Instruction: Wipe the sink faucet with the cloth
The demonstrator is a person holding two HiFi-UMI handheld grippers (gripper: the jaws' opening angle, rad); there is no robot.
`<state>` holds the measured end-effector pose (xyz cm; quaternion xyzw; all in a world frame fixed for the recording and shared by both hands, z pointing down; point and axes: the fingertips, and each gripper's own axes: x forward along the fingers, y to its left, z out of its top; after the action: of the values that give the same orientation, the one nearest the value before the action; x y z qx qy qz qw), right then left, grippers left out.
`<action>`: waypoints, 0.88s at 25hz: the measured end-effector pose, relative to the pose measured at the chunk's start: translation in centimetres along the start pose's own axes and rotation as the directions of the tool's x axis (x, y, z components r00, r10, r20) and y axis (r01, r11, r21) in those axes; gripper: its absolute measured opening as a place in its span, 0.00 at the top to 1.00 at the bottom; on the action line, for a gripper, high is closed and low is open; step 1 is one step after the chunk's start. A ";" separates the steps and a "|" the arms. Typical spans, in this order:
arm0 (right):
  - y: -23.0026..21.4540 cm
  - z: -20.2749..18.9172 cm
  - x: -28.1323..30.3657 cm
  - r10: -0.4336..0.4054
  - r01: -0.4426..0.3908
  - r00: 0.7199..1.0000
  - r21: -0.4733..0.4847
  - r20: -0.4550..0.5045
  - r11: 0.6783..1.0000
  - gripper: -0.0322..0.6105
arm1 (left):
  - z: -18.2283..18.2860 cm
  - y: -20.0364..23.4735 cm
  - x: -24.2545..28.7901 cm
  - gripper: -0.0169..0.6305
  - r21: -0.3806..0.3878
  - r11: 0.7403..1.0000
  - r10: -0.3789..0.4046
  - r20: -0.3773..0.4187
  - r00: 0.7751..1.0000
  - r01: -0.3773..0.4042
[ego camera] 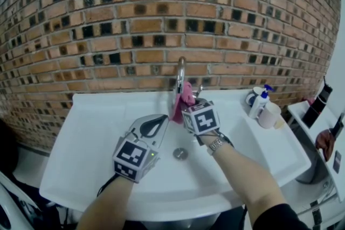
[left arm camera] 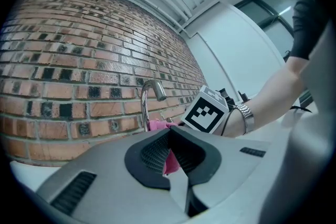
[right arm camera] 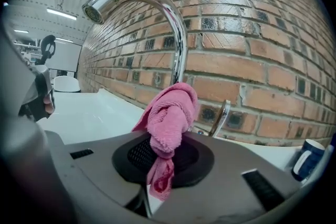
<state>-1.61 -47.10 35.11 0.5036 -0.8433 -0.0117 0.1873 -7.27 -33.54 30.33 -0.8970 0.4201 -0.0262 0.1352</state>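
R claw (right arm camera: 157, 165): jaws nearly closed, clamped on the pink cloth (right arm camera: 168, 118). A short tail hangs below the pads; the bunched upper part stands above them. I read the bunch as lying against the lower stem of the faucet (right arm camera: 178, 34), approx. where the stem rises from the sink deck. The chrome lever (right arm camera: 220, 118) sits just R of the cloth.

L claw (left arm camera: 170, 157): jaws a narrow gap apart, nothing gripped. I see pink through the gap only; the right gripper view shows this claw off to the side, clear of the cloth. Head view puts it just L of the R claw, over the basin.

Surroundings: white sink (ego camera: 97, 132), drain (ego camera: 180, 154) below both claws. Pump bottle (ego camera: 260, 102) and mug (ego camera: 268, 115) at the R rear corner. Brick wall (ego camera: 161, 8) behind.
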 end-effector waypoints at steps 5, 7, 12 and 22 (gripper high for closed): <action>0.3 -1.2 0.3 0.026 -0.026 0.999 -0.007 -0.041 1.000 0.88 | 0.1 0.0 0.0 0.96 -0.007 1.000 0.003 0.001 1.000 -0.003; 0.3 -1.5 0.4 0.028 -0.028 0.998 -0.007 -0.051 1.000 0.88 | 0.1 0.0 0.0 0.96 -0.006 1.000 0.002 0.001 1.000 -0.002; 0.1 -2.1 0.3 0.028 -0.029 0.997 -0.011 -0.075 1.000 0.88 | 0.1 -0.1 0.0 0.96 -0.006 1.000 0.003 0.000 1.000 -0.003; 0.4 -3.6 -0.1 0.038 -0.042 0.987 -0.023 -0.157 0.999 0.88 | 0.0 0.0 0.0 0.96 0.006 1.000 -0.006 0.003 1.000 0.006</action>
<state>-0.66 -46.21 38.53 0.4835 -0.8357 0.0206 0.2598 -7.23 -33.56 30.38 -0.8978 0.4173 -0.0265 0.1384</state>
